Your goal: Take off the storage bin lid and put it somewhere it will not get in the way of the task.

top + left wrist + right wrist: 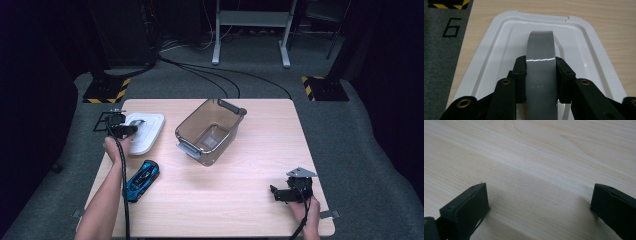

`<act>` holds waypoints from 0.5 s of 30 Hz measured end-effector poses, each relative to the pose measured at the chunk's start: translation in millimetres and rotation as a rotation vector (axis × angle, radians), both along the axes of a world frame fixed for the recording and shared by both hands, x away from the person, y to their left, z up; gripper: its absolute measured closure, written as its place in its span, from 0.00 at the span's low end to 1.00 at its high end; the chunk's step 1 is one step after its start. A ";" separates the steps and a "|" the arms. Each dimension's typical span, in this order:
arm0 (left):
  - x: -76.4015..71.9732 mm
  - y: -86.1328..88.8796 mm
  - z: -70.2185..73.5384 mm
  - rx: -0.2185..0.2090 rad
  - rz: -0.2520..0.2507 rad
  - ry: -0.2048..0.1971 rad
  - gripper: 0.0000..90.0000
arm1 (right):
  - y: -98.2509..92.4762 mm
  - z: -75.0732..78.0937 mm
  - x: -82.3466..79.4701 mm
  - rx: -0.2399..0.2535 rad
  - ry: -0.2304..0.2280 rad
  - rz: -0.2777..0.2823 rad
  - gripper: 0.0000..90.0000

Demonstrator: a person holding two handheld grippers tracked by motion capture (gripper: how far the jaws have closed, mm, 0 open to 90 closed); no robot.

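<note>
Claw grip on the lid's grey handle

Left claw (pixel 540 75) is clamped on the grey handle (pixel 540 52) of the white lid (pixel 146 131), lying on the worktop (pixel 240 195) left of the tub (pixel 210 131); right claw (pixel 539 205) rests wide, holding nothing

one lid (pixel 145 131), one bin (pixel 210 131), one toy car (pixel 142 180)

A light wooden table (pixel 240 200) is set on grey carpet (pixel 350 150) in a dark room. Behind it, black cables (pixel 210 70) are trailed across the floor towards a grey metal frame (pixel 250 30), and two stand bases edged with yellow-and-black hazard tape (pixel 105 92) are placed beside the far corners.
</note>
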State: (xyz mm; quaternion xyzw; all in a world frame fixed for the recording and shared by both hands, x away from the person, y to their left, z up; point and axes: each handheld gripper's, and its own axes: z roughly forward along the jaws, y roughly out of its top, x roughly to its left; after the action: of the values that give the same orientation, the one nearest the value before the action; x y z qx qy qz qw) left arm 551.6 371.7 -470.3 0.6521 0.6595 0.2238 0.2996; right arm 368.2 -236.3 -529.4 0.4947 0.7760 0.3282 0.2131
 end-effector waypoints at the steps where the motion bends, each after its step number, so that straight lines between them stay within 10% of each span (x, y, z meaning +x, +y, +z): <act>1: -0.2 1.2 -1.0 0.001 0.000 -0.006 0.74 | 0.0 0.0 0.0 0.000 0.000 0.000 0.01; 15: 5.1 -1.0 -15.9 -0.001 0.010 0.027 0.74 | 0.0 0.0 -0.2 -0.001 0.000 -0.001 0.01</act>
State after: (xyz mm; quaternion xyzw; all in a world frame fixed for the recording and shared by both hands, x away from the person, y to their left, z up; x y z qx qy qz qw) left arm 556.7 370.7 -486.1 0.6514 0.6669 0.2162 0.2901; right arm 368.1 -236.3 -529.3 0.4948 0.7760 0.3276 0.2136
